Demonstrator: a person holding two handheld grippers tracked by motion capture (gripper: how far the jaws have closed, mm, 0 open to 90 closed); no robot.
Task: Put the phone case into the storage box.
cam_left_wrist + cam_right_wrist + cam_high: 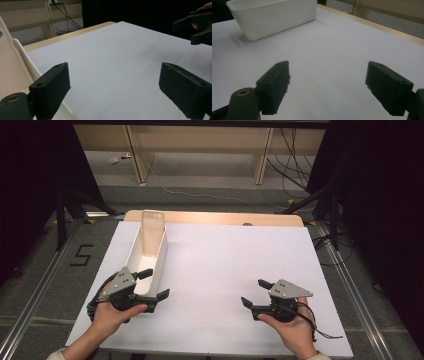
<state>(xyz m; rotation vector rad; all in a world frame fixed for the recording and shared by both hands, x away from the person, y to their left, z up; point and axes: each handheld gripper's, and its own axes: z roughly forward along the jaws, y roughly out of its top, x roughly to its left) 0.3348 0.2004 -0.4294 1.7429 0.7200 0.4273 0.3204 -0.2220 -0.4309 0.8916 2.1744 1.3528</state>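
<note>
A long white bin (161,255) lies on the left of the white board (225,255). A translucent beige phone case (152,232) leans upright at its far end. My left gripper (157,283) is open at the bin's near end, one jaw over the bin and the other just outside its right wall. In the left gripper view the gripper (115,87) holds nothing, with the bin's rim (25,55) and the case (10,67) at the left. My right gripper (252,292) is open over bare board at the front right. Its own view shows the gripper (327,87) empty and the bin (274,17) far off.
The board sits on a wooden table whose edge (215,217) shows at the back. Black stands (62,215) and cables (295,160) are on the floor beyond. The right gripper (197,25) appears at the top right of the left gripper view.
</note>
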